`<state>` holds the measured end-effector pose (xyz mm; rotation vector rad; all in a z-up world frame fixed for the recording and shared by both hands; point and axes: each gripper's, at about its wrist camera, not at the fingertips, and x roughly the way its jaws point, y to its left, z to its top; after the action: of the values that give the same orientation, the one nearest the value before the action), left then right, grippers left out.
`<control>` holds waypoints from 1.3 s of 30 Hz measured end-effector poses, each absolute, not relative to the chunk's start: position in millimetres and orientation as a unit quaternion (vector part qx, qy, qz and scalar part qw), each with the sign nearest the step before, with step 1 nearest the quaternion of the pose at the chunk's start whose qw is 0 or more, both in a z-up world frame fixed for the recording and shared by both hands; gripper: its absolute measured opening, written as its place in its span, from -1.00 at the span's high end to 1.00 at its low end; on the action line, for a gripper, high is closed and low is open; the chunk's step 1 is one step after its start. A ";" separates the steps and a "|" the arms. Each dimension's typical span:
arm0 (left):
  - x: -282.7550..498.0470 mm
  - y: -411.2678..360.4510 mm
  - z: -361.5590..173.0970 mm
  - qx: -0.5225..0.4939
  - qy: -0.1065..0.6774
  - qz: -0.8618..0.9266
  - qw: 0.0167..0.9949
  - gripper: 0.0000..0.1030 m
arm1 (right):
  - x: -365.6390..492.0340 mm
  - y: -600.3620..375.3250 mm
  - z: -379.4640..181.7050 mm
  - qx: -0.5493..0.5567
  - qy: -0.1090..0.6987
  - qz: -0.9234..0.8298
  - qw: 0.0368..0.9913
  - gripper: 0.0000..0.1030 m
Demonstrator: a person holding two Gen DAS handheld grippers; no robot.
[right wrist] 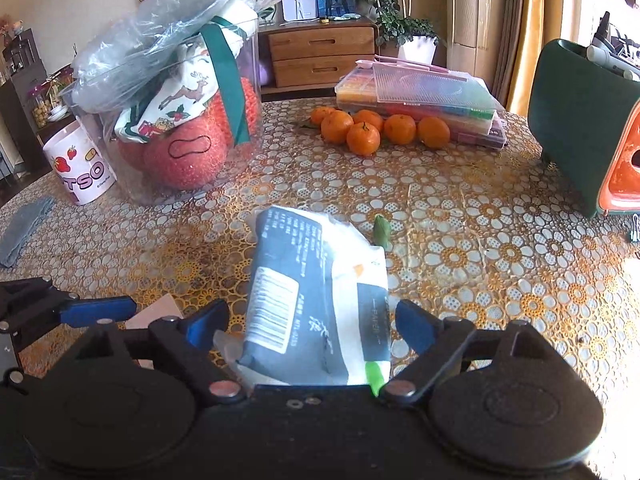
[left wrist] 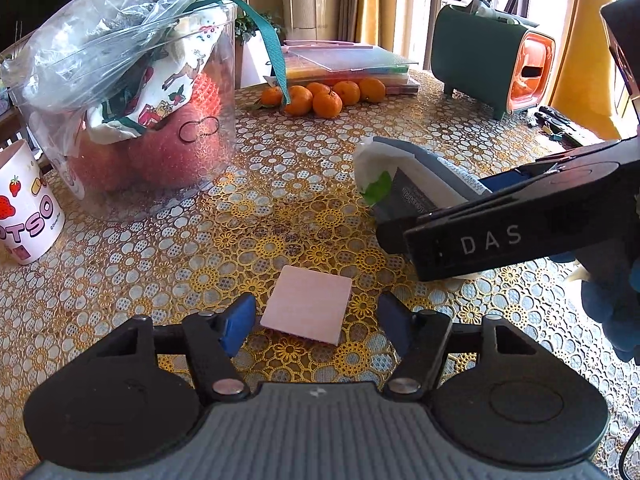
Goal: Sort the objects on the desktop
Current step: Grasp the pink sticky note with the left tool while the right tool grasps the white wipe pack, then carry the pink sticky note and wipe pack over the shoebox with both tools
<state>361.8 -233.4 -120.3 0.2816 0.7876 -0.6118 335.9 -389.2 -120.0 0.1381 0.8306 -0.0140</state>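
**me:** Quick check on where I'm at with the desk sorting. My left gripper [left wrist: 316, 322] is low over the tablecloth [left wrist: 280, 208] with the pink sticky-note pad [left wrist: 307, 307] lying flat between its blue pads [left wrist: 239, 322]. There's a visible gap on both sides, so the jaws stand apart and nothing is pinched yet. My right gripper [right wrist: 312, 326] is straddling a soft tissue pack [right wrist: 316, 296], grey and white with a barcode label. The near end of the pack sits between the pads, but I see daylight on either side, so that one isn't clamped either.

**other guy:** How do you think those two will handle?

**me:** The pad looks light and thin, lying flush on the cloth, and that's the annoying part. I'd guess the pads need to get right down to the cloth and squeeze the two opposite edges, otherwise they'll just skate over the top sheet. The tissue pack looks squishy, with a slick plastic wrapper. It should be light, but it'll probably crumple and could slide out, so I'd take it across the middle of its narrow width, not by the loose end.

**other guy:** Anything in the way?

**me:** Not really. The clear tub [right wrist: 176, 120] of bagged stuff, the mug [right wrist: 80, 168], and the tangerines [right wrist: 376, 128] are all well apart from both grippers.
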 end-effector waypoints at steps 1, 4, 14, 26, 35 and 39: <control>361.4 -233.9 -119.9 0.133 0.376 -0.295 0.868 -0.14 | 335.6 -389.5 -121.4 0.068 0.404 -0.009 0.912 -0.69; 359.6 -236.7 -119.1 0.133 0.375 -0.299 0.867 0.06 | 334.7 -390.5 -124.4 0.077 0.408 -0.012 0.909 -0.58; 354.8 -243.4 -117.6 0.134 0.382 -0.287 0.868 0.23 | 326.8 -392.0 -121.8 0.075 0.407 -0.020 0.910 -0.16; 324.7 -229.6 -104.5 0.104 0.384 -0.274 0.876 0.23 | 289.1 -387.6 -108.2 0.075 0.403 -0.008 0.912 0.21; 276.4 -205.8 -79.9 0.083 0.381 -0.268 0.881 0.23 | 243.2 -369.5 -90.5 0.074 0.408 0.009 0.910 0.21; 254.4 -190.3 -64.9 0.074 0.377 -0.259 0.886 0.23 | 222.7 -360.3 -77.8 0.075 0.404 0.016 0.911 0.21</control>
<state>254.4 -190.3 -64.9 0.1532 0.7844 -0.5392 222.7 -360.3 -77.8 0.1539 0.8334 0.0325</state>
